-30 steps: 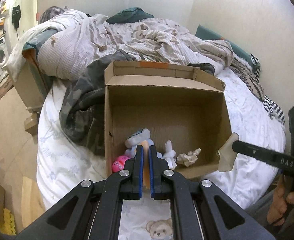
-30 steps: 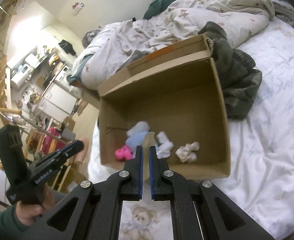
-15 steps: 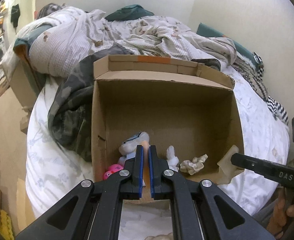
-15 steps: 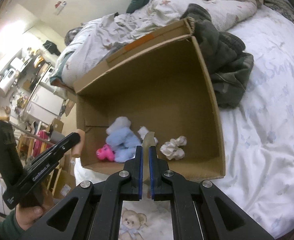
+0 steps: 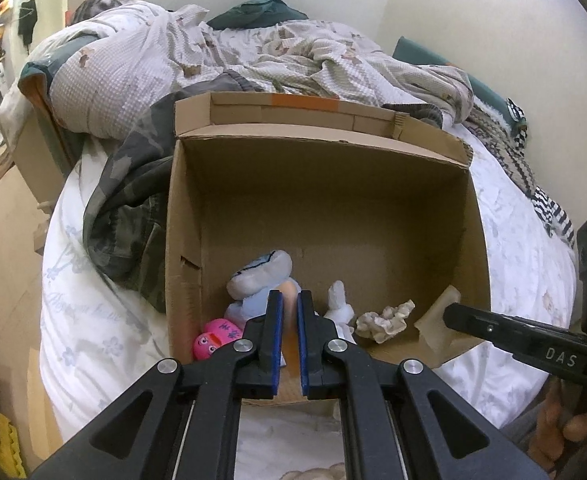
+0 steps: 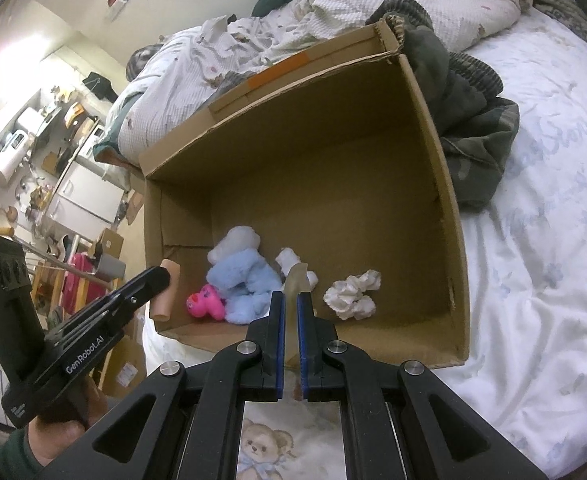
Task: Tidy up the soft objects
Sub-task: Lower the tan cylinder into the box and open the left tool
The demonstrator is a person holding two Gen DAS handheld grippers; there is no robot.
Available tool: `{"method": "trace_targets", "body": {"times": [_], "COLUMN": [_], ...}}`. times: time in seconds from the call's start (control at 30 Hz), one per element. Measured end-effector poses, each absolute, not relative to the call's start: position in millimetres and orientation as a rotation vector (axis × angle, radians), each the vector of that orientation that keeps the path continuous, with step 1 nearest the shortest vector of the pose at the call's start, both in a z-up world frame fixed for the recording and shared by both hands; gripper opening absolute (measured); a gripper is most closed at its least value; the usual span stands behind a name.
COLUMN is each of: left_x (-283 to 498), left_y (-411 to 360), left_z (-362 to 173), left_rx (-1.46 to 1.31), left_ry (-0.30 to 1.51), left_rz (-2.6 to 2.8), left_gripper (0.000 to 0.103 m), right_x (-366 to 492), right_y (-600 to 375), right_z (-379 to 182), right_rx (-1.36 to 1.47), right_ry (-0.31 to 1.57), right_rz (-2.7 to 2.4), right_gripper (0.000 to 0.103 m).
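Item one: a cardboard box, open-topped, which we found resting on the bed over a white printed sheet. Beside it lay a camouflage garment at nine o'clock in the left wrist view (three o'clock in the right wrist view), and a rumpled quilt beyond at twelve o'clock.

Contents, all along the box's near wall: a blue plush toy with a pale grey end; a pink plush toy touching it at the near left corner; a small white plush just beside the blue one; a crumpled white soft piece apart from these, toward three o'clock.

Left tongs: we saw them nearly pressed together, pinching a peach-coloured soft piece, held over the near edge of the box.

Right tongs: likewise nearly pressed together on a pale translucent soft piece, its tip standing up above the fingers, over the same near edge.
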State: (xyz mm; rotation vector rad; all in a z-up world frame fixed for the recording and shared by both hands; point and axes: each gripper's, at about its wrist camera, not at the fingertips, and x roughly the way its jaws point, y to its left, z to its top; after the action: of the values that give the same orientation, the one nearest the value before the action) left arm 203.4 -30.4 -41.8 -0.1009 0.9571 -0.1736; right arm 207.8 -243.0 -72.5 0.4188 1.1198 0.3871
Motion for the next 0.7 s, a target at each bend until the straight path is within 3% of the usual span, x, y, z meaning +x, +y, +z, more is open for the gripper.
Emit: {"method": "trace_targets", "body": {"times": [0.4,0.5,0.7], "left_x": [201,201,201], "left_y": [-34,-35,-35], "left_z": [-49,-51,-55], "left_rx": [-0.096,-0.081,-0.088], "left_ry": [0.982,0.991,1.012], "left_rz": [-0.186,-0.181,-0.169], "left_gripper": [0.006,0.014,0.015], "right_x": [210,211,211], "right_y": [-237,-235,-237], "right_z": [-74,-75,-76], "right_rx": [0.394,0.39,0.399], "right_ry": [1.133,1.136,1.131], "right_rz": [0.381,0.384,0.374], "right_gripper": [0.008,0.008,0.011]}}
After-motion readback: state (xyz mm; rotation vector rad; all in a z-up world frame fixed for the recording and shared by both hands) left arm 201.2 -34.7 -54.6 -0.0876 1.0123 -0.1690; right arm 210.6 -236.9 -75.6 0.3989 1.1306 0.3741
